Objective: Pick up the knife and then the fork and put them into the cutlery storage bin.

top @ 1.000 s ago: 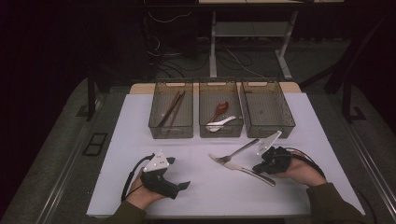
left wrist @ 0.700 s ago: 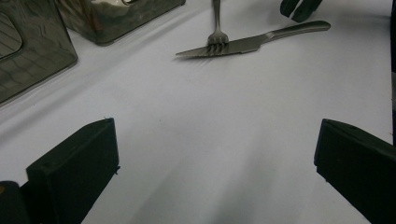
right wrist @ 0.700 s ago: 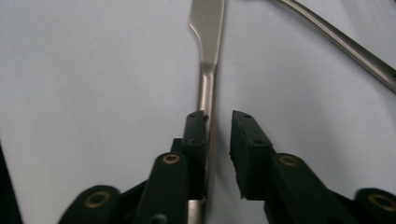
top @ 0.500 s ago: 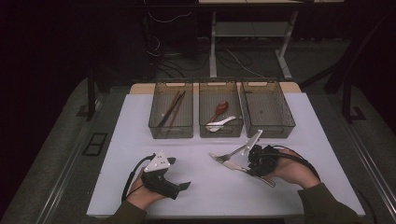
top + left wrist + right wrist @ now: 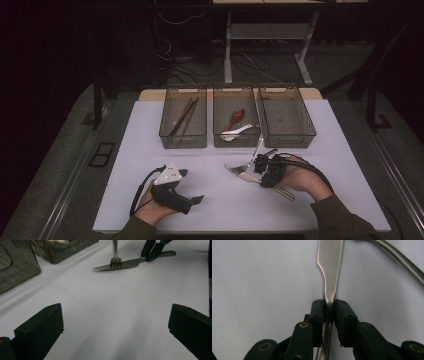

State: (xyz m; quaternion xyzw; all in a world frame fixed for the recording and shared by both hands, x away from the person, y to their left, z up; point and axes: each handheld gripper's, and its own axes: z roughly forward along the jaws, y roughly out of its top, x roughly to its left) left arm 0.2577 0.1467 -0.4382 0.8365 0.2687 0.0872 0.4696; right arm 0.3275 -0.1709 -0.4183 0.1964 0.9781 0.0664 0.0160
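A steel knife (image 5: 246, 176) lies on the white table, with a fork (image 5: 254, 156) lying across its blade end. My right gripper (image 5: 261, 167) is shut on the knife's neck (image 5: 329, 270), just behind the blade. Its jaws have just been closing with the knife between them, and the pads (image 5: 317, 312) press on both sides. The fork's handle (image 5: 402, 260) runs past on the right. My left gripper (image 5: 190, 186) rests on the table at the front left, open wide with nothing between its jaws (image 5: 115, 327). It looks toward the knife (image 5: 120, 265) and the fork (image 5: 115, 257).
Three clear bins stand in a row at the back. The left bin (image 5: 170, 135) holds chopsticks, the middle bin (image 5: 218, 140) a red and a white spoon, and the right bin (image 5: 305, 125) shows nothing inside. The table's front edge is close behind both hands.
My right hand has slid left along the table toward the knife's blade end, and its gripper now sits over the knife's neck. The left hand has stayed put.
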